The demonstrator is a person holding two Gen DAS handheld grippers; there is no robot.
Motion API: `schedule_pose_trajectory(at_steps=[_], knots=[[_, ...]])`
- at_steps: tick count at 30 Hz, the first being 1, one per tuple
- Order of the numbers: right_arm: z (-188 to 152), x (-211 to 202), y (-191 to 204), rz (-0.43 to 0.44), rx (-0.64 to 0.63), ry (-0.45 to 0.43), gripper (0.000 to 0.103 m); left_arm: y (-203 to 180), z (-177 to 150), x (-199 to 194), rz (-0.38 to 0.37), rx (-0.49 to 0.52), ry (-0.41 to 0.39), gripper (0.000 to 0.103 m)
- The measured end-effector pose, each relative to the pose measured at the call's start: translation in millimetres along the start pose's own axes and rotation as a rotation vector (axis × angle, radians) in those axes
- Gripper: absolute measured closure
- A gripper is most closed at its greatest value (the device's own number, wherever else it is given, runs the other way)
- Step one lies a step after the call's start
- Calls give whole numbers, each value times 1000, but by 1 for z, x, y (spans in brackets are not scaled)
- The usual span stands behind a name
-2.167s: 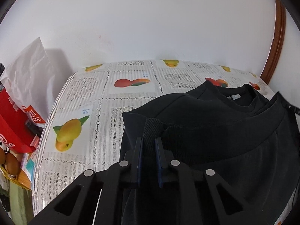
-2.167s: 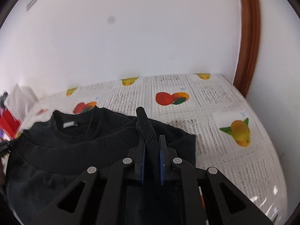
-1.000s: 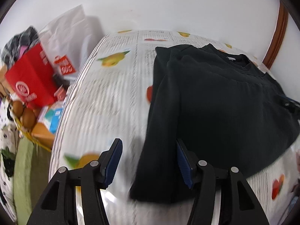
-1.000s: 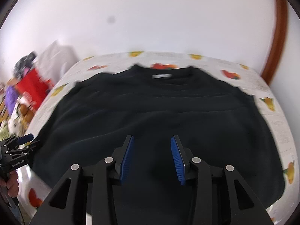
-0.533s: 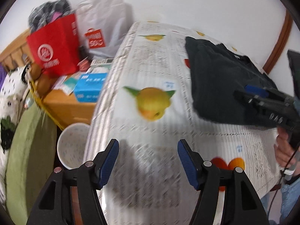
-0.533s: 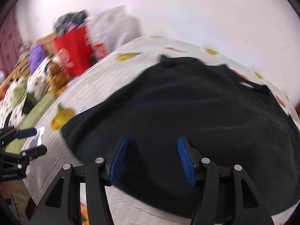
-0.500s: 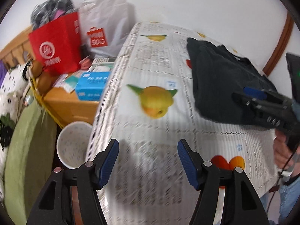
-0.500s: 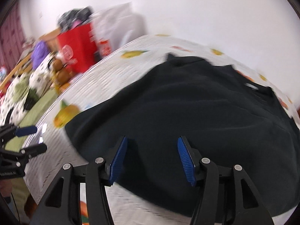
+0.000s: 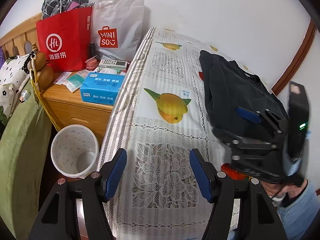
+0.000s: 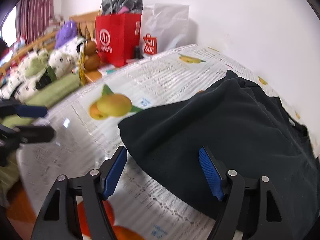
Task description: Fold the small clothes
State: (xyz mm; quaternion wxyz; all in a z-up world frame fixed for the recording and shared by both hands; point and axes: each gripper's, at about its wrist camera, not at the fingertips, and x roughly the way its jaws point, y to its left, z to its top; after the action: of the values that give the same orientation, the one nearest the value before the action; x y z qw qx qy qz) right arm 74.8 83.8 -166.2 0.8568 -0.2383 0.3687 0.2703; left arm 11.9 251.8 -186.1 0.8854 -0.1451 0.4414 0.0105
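Observation:
A black top (image 10: 230,130) lies folded on the fruit-print lace tablecloth (image 9: 166,70); in the left wrist view the black top (image 9: 230,92) sits to the right. My right gripper (image 10: 163,166) hovers over its near left corner with the jaws opening. Cloth shows between the blue pads (image 10: 210,172), which do not press on it. My left gripper (image 9: 159,172) stands open over bare lace near the table's left edge, well clear of the garment. At the left edge of the right wrist view that left gripper (image 10: 40,122) appears blurred.
Left of the table stands a wooden cabinet (image 9: 70,108) with a red paper bag (image 9: 64,40), a white shopping bag (image 9: 118,30) and a blue tissue pack (image 9: 102,88). A white bin (image 9: 74,150) sits below. A hand in a blue sleeve (image 9: 296,204) holds the right tool.
Both grippers let go of the garment's ribbed cuffs and drew back. The left swung left onto bare tablecloth, then kept still. The right rolled toward the garment's near left corner and widened.

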Motion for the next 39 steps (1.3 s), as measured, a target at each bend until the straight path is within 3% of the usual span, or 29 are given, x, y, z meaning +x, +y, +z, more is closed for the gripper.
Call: schedule_pose_trajectory(at_steps=[3, 6, 8, 11, 16, 20, 23, 26, 31, 36, 39], knots=[[4, 4, -7, 16, 47, 12, 32, 1, -1, 2, -7, 2, 5, 40], [6, 6, -8, -35, 43, 4, 50, 0, 0, 6, -8, 5, 15, 40], [8, 9, -8, -103, 26, 8, 77, -2, 1, 9, -10, 8, 20, 40], [12, 5, -14, -77, 33, 12, 84, -11, 4, 13, -18, 24, 24, 40], [20, -38, -65, 22, 219, -136, 86, -41, 10, 23, -16, 93, 31, 40], [15, -88, -131, -14, 418, -295, 87, -71, 17, 31, -12, 154, 19, 40], [-10, -122, -193, -48, 591, -401, 87, -91, 22, 36, -28, 176, 2, 40], [-48, -135, -244, -72, 756, -442, 87, -117, 25, 42, -73, 200, -9, 40], [-115, -127, -292, -104, 916, -367, 86, -167, 22, 54, -163, 254, -19, 40], [-163, -103, -311, -94, 947, -208, 83, -227, 11, 73, -240, 327, 39, 40], [-170, -106, -316, -87, 904, -177, 77, -252, 6, 79, -284, 354, 76, 40]])
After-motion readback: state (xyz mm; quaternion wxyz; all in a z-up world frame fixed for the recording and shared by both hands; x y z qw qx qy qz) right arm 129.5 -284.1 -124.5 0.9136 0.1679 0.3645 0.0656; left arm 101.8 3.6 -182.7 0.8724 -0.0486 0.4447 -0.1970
